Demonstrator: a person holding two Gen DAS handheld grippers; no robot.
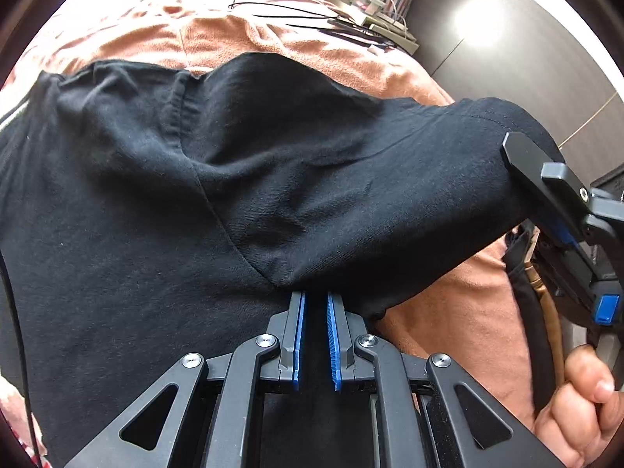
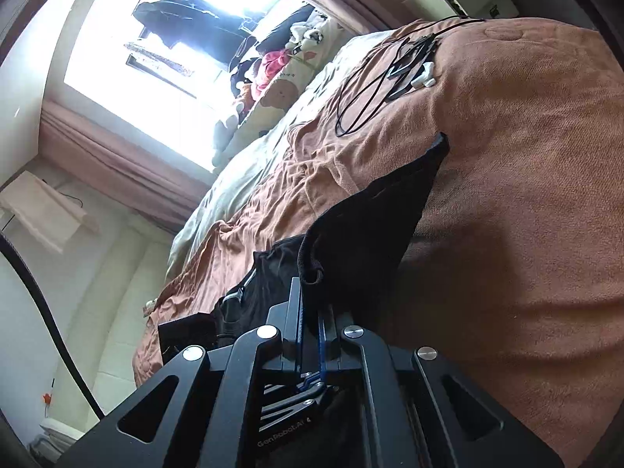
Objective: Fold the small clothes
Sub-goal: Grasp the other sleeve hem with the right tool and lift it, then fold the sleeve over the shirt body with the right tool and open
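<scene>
Both grippers, left and right, pinch my black garment above the bed; folding barely begun.

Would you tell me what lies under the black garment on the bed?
An orange blanket shows around the black garment and seems to run beneath it. Anything else underneath is covered.

Black cables lie across the far blanket; near side beside black garment bare
</scene>
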